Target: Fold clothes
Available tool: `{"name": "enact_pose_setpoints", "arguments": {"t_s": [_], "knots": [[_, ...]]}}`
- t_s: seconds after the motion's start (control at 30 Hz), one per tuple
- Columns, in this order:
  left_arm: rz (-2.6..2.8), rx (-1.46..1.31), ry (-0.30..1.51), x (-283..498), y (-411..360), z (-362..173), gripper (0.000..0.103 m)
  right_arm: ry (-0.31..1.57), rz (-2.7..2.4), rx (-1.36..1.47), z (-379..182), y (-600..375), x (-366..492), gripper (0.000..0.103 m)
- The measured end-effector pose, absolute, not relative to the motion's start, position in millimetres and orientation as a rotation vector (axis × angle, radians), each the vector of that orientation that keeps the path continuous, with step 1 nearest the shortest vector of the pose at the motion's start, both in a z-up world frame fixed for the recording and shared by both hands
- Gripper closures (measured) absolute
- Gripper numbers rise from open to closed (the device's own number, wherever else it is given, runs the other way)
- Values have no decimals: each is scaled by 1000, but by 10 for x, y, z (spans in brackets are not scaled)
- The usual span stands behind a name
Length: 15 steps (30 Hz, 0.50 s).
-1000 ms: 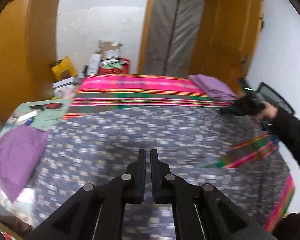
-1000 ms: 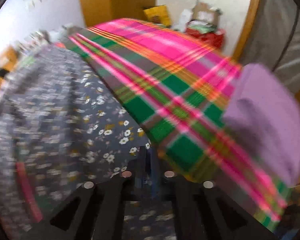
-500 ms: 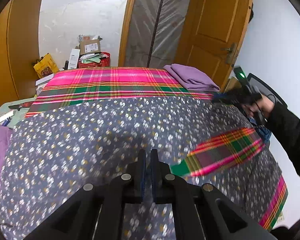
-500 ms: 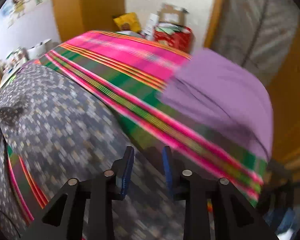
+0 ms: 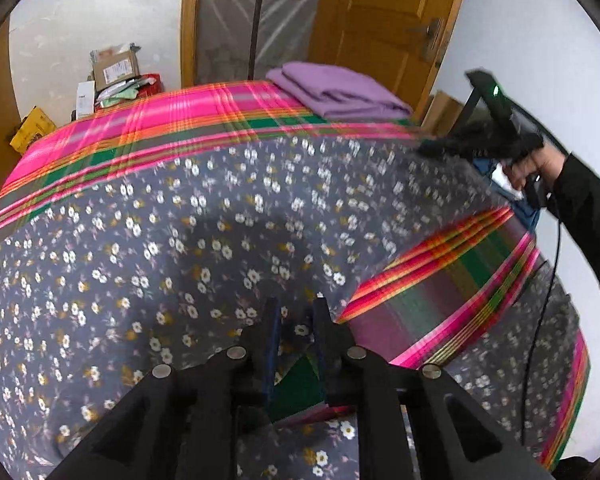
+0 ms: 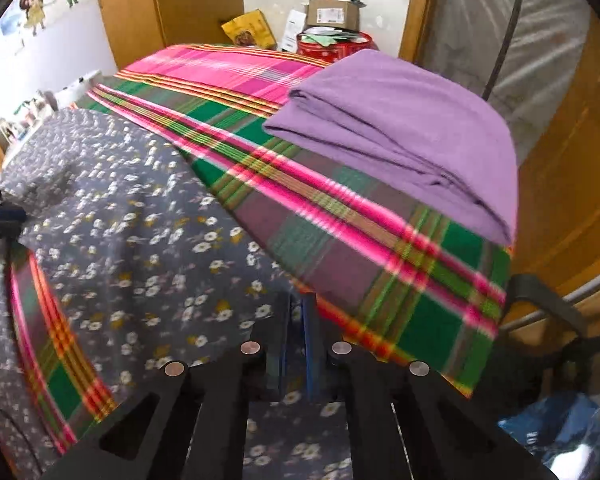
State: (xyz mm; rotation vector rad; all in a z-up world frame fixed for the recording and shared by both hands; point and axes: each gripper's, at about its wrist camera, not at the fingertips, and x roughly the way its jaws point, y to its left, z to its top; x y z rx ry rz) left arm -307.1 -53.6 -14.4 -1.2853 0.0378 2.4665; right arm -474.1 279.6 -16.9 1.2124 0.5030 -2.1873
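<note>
Room, daylit. Bed (image 5: 148, 128) under a pink, green and orange plaid cover, ahead of the tongs. Beyond its far edge stood a white plastered wall (image 5: 112, 16), a wooden door (image 5: 384, 20), and grey plastic sheeting (image 5: 256, 20) in a wooden frame. A cardboard box (image 5: 116, 66), red tin (image 6: 332, 46) and yellow packet (image 6: 250, 32) were stacked against the wall. Cartoon children sticker (image 6: 40, 4) was on the wall to the left.

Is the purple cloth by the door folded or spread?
Folded: the purple cloth lies as a compact stack, layered edges showing, on the plaid bedcover.
</note>
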Motion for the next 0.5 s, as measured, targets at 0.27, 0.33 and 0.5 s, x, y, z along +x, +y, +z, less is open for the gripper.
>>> {"name": "enact_pose_setpoints", "arguments": {"t_s": [0.27, 0.33, 0.5], "knots": [[2490, -1237, 173, -3025, -466, -186, 100, 446, -2375, 1183, -40, 3080, -4927, 98], [2482, -1232, 175, -3015, -480, -181, 101, 390, -2356, 1188, -5, 3183, -4896, 85], [2464, -1213, 176, -2977, -526, -164, 101, 386, -2262, 1255, -79, 3426, -4777, 70]]}}
